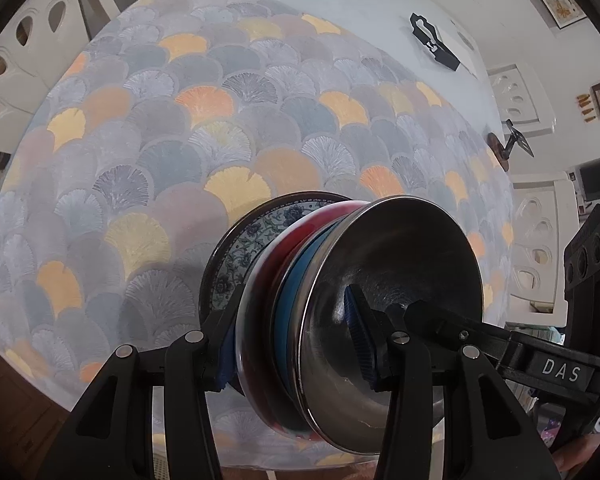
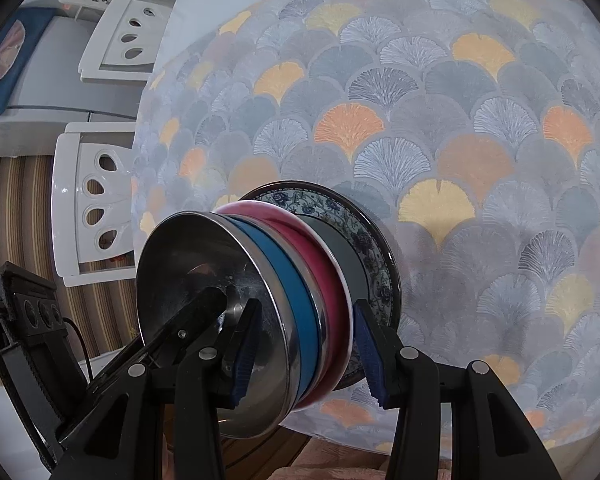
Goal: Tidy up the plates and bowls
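Both tools, left (image 1: 296, 344) & right (image 2: 306, 354), clamp stacked bowls (image 1: 392, 304); right tool's arm reads "DAS" (image 1: 561, 372).

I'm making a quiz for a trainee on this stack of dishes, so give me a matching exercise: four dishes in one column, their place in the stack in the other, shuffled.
Dishes:
1. steel bowl
2. blue bowl
3. pink bowl
4. floral plate

Places:
A. second from the top
B. bottom, on the tablecloth
C. top, with one finger of each gripper inside it
D. third from the top, just above the plate

Pairs: 1-C, 2-A, 3-D, 4-B

The left gripper and right gripper each clamp the bowls from opposite sides.
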The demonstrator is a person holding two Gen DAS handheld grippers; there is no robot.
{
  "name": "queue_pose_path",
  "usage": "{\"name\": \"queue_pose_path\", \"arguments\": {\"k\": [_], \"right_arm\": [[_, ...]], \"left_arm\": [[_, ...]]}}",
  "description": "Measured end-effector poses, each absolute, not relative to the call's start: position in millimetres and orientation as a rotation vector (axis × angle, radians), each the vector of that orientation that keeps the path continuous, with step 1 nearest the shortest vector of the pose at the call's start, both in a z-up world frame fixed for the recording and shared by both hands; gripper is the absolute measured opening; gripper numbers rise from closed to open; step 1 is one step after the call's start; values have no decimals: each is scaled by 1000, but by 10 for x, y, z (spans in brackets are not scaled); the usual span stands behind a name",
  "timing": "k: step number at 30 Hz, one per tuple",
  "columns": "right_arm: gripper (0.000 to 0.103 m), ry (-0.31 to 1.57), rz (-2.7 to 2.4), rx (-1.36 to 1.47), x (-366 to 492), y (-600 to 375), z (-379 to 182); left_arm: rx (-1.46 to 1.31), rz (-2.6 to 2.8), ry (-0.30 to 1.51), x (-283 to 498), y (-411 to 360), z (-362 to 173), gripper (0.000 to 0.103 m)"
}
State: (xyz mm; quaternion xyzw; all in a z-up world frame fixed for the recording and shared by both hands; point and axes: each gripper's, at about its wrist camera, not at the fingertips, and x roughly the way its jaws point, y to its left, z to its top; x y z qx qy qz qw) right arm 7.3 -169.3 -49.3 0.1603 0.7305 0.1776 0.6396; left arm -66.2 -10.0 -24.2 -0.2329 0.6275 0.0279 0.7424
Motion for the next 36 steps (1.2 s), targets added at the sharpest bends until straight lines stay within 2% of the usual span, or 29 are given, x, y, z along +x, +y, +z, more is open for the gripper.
{"name": "queue_pose_path", "arguments": {"k": [14, 19, 23, 32, 34, 36], "right_arm": [[45, 1653, 418, 300, 78, -1706, -478], [45, 1572, 463, 312, 115, -1837, -229], [45, 1497, 533, 199, -69, -1857, 5], [45, 1351, 692, -15, -687, -1647, 84], [46, 1313, 696, -48, -711, -1585, 78], [54, 1276, 694, -81, -709, -1523, 81]], "left_arm": [[-491, 52, 1378, -680, -123, -277, 44], [-436, 57, 1328, -719, -63, -32, 44], [-351, 62, 1295, -839, -8, 188, 45], [-143, 84, 1258, -1299, -17, 291, 47], [-121, 85, 1269, -1327, -52, 209, 52], [-124, 79, 1272, -1331, -85, 162, 66]]}}
